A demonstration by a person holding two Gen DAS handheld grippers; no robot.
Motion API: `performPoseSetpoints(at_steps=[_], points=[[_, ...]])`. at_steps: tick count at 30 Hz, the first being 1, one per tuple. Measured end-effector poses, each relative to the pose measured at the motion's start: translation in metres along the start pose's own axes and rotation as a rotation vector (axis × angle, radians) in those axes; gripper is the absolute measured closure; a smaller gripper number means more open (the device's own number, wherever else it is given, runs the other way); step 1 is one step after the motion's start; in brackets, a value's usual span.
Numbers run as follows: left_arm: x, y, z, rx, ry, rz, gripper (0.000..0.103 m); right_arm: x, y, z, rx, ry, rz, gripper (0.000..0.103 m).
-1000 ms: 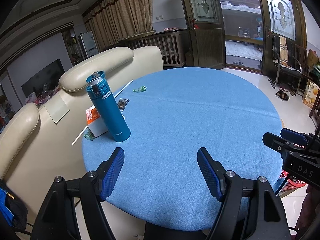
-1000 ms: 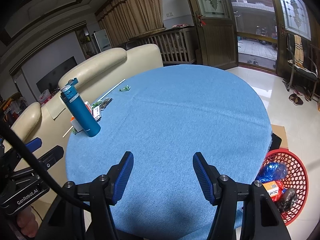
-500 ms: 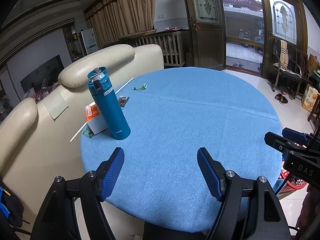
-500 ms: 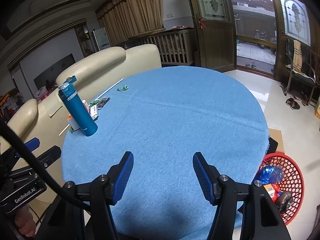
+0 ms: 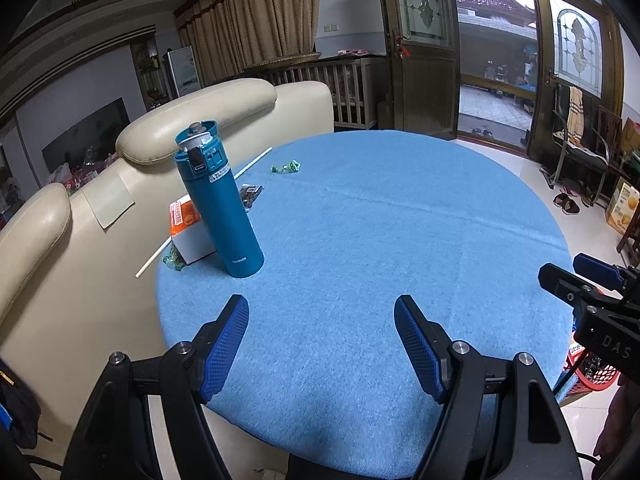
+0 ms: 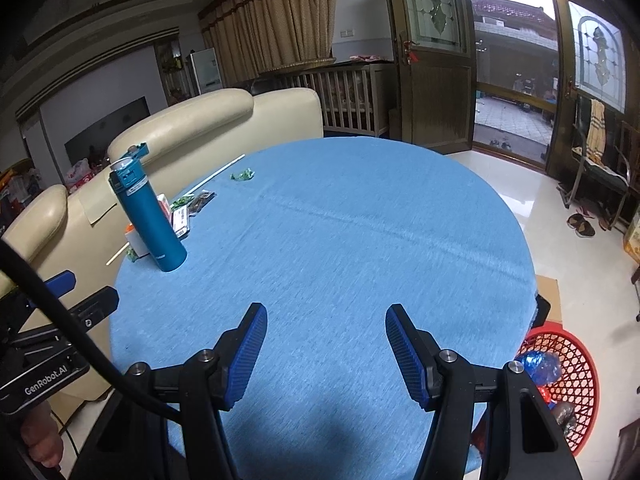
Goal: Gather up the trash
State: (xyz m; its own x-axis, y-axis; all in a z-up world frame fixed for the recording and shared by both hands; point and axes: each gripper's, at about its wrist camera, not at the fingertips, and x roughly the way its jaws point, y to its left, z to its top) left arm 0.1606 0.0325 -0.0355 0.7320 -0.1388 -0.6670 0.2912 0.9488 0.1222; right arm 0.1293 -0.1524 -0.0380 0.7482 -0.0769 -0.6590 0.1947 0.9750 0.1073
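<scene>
Meanwhile both tongs, left and right, stay spread and empty, drifting slightly nearer the round blue-clothed worktop; green crumpled wrapper remains uncollected

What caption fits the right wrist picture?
Open right tongs hover over blue table; red basket waits.

Teal flask stands upright on the round blue-clothed table, cream sofa behind.

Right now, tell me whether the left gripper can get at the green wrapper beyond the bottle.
Probably yes: the left gripper is open and empty, bare cloth leads to the green wrapper, and the bottle stands left of that line.
</scene>
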Motion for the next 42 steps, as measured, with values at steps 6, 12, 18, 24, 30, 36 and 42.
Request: performPoseSetpoints(at_steps=[6, 12, 18, 24, 30, 36, 42], points=[[0.006, -0.008, 0.002, 0.014, 0.014, 0.014, 0.027, 0.010, -0.012, -0.004, 0.028, 0.023, 0.016, 0.038], [0.012, -0.022, 0.007, 0.037, 0.020, 0.012, 0.027, 0.015, -0.028, -0.006, 0.045, 0.027, 0.020, 0.038], [0.020, -0.036, 0.017, 0.059, 0.022, 0.003, 0.027, 0.022, -0.046, -0.005, 0.088, 0.028, 0.006, 0.037], [0.020, -0.044, 0.021, 0.070, 0.017, -0.013, 0.027, 0.021, -0.055, -0.002, 0.110, 0.019, -0.004, 0.037], [0.014, -0.041, 0.018, 0.063, 0.011, -0.014, 0.027, 0.018, -0.050, -0.006, 0.104, 0.018, 0.001, 0.038], [0.007, -0.038, 0.015, 0.055, -0.004, -0.021, 0.027, 0.008, -0.042, -0.009, 0.082, 0.007, 0.003, 0.037], [0.002, -0.031, 0.014, 0.042, -0.015, -0.030, 0.027, 0.003, -0.032, -0.009, 0.062, 0.000, -0.001, 0.037]])
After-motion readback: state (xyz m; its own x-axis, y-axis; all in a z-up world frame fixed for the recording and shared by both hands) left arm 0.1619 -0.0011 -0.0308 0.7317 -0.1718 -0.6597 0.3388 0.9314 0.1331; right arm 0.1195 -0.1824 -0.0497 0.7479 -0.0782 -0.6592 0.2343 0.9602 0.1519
